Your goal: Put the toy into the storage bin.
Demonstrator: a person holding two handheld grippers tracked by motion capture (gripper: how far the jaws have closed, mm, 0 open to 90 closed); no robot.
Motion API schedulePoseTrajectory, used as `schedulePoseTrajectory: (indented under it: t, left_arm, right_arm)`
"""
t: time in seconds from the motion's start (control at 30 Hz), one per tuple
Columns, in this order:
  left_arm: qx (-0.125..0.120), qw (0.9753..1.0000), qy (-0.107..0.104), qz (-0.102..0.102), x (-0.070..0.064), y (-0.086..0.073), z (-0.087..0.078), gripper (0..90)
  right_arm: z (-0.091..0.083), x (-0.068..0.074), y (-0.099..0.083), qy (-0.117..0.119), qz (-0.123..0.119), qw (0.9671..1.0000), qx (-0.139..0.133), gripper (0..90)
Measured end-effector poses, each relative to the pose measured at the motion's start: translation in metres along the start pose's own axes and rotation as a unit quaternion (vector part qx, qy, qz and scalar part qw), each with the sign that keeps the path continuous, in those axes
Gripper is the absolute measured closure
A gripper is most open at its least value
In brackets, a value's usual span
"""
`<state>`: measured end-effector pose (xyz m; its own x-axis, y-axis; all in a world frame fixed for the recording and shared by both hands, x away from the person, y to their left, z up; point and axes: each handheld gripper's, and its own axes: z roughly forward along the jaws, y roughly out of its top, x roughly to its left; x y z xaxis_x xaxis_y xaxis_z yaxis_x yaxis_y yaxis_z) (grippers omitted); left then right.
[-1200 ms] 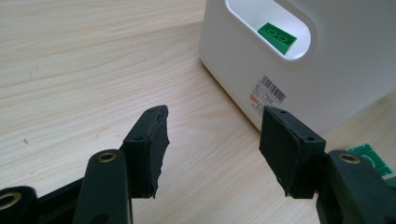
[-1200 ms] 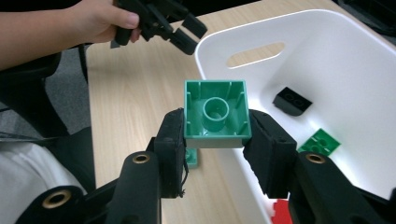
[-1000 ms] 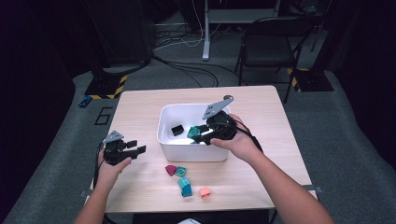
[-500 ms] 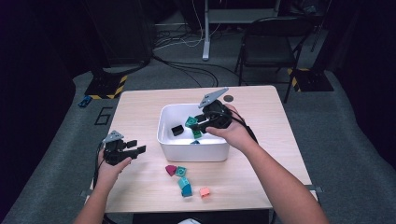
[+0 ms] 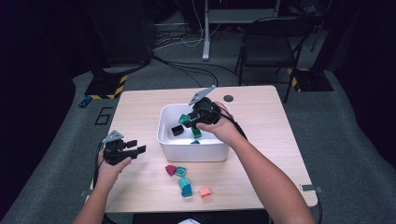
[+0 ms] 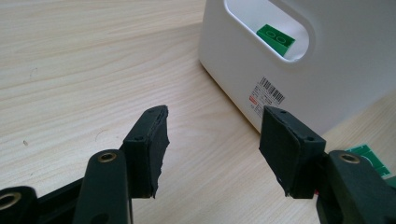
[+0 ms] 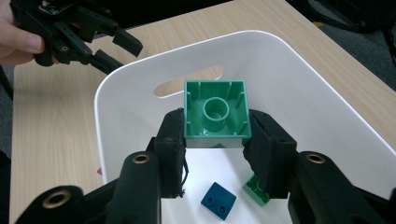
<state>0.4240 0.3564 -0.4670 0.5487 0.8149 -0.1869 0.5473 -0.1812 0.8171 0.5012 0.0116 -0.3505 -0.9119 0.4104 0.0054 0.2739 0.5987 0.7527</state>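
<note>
My right gripper (image 5: 187, 120) hangs over the inside of the white bin (image 5: 191, 151), shut on a green brick (image 5: 183, 118). In the right gripper view the green brick (image 7: 215, 114) sits between the jaws of my right gripper (image 7: 215, 140), hollow underside toward the camera, above a blue brick (image 7: 218, 199) and a green one (image 7: 254, 190) on the bin floor. My left gripper (image 5: 133, 148) rests low over the table left of the bin, open and holding nothing. In its own view the left gripper (image 6: 212, 140) faces the bin wall (image 6: 327, 70).
Loose bricks lie in front of the bin: a magenta one (image 5: 170, 170), a teal one (image 5: 181, 171), a blue-teal one (image 5: 185, 186) and an orange one (image 5: 204, 192). A black brick (image 5: 177, 130) lies in the bin. A chair and cables stand beyond the table.
My right gripper has carried the green brick leftward and a little farther back over the bin. The left gripper has stayed where it was.
</note>
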Motion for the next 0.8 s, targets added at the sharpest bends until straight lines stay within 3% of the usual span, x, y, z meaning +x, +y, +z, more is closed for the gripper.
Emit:
schedulePoseTrajectory:
  t: [0.37, 0.8]
  left_arm:
    - [-0.001, 1.0000, -0.001, 0.000, 0.000, 0.000, 0.000, 41.6]
    - [0.000, 1.0000, -0.002, 0.000, 0.000, 0.000, 0.001, 41.6]
  right_arm:
    - [0.030, -0.012, 0.004, 0.003, -0.005, 0.9999, 0.010, 58.5]
    - [0.054, -0.023, 0.004, -0.001, 0.010, 0.9995, 0.029, 58.5]
